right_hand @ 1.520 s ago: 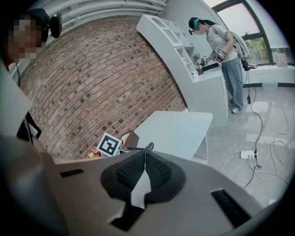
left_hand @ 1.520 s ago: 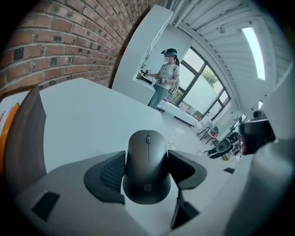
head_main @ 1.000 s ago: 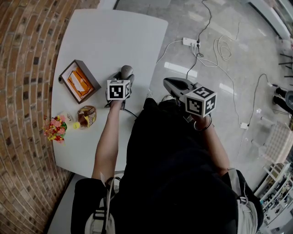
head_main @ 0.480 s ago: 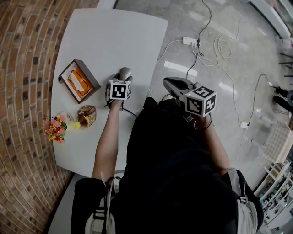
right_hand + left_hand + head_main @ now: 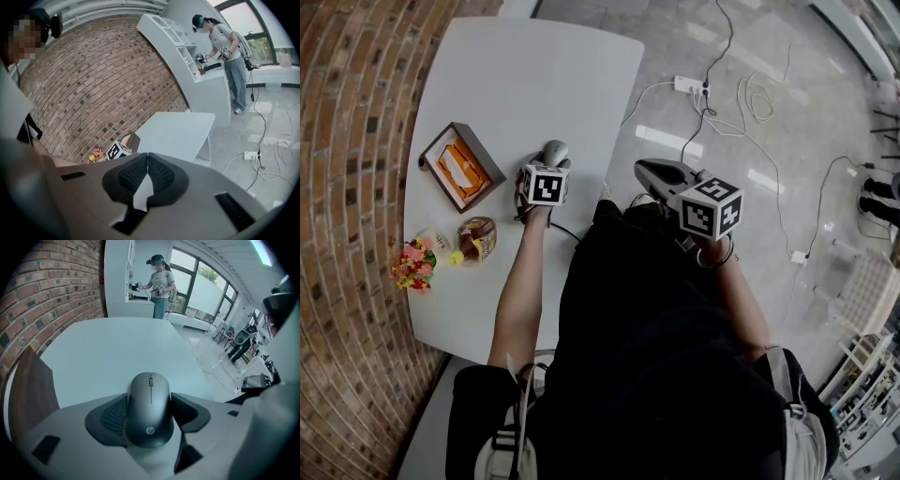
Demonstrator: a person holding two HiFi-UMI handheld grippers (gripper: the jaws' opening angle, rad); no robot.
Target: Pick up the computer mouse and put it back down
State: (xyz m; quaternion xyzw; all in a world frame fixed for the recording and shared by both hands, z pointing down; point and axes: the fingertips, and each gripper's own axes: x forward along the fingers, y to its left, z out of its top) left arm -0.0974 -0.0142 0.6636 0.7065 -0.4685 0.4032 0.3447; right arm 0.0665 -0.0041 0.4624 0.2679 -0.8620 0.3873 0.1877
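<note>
Red brick wall (image 5: pixel 337 234) beside a white table (image 5: pixel 534 84), glossy grey floor (image 5: pixel 825 122) with loose cables (image 5: pixel 748 145), tall windows (image 5: pixel 201 284) beyond.

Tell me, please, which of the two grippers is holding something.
The left gripper: its jaws clamp the computer mouse, while the right gripper has its jaws shut on nothing.

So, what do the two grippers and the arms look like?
The left gripper and right gripper have grey bodies, black ribbed fingers and a white cube with black square markers. Black top, no long sleeves, a band at the right wrist.
</note>
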